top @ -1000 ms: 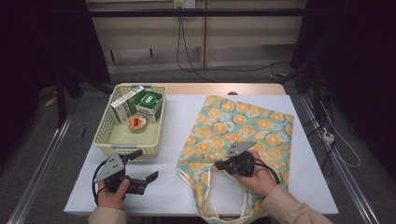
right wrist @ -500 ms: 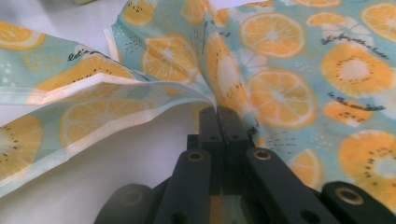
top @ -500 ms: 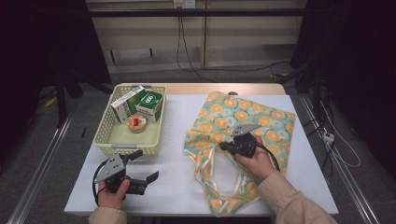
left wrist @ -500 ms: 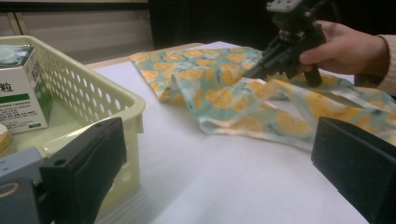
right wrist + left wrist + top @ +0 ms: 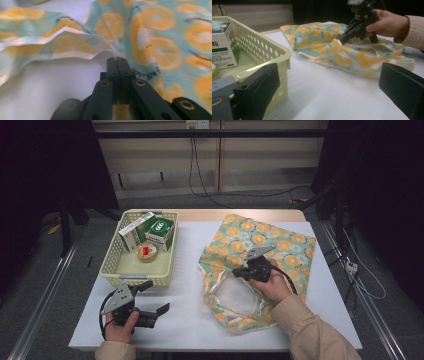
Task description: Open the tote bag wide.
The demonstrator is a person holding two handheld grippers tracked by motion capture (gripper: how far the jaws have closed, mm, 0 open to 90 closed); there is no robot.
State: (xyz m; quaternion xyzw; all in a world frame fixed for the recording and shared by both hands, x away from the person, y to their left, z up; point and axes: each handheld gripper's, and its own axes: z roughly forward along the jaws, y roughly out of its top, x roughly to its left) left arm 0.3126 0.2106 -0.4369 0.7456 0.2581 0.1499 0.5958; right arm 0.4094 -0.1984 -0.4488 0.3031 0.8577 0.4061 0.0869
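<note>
My right hand-held gripper, at the centre of the high view, is clamped on the rim of the bag, an orange-slice print tote spread over the right half of the white counter. In the right gripper view the two black jaws are pressed flat together at the middle of the frame, with the bag's pale hem pinched between their tips and the cloth rising in a fold toward the upper left. The bag's mouth gapes toward the lower centre of the high view, its handles looping around a patch of bare counter. In the left gripper view the right hand-held gripper sits at the upper right, tip down on the raised edge of the bag.

My left hand-held gripper, at the lower left of the high view, is held over the counter with jaws wide apart and nothing between them; in its own view the two jaws stand at the lower left and lower right corners.

A cream basket stands at the upper left of the counter, just beyond the left hand-held gripper and well apart from the bag. It holds two green-and-white boxes and a small round tin.
</note>
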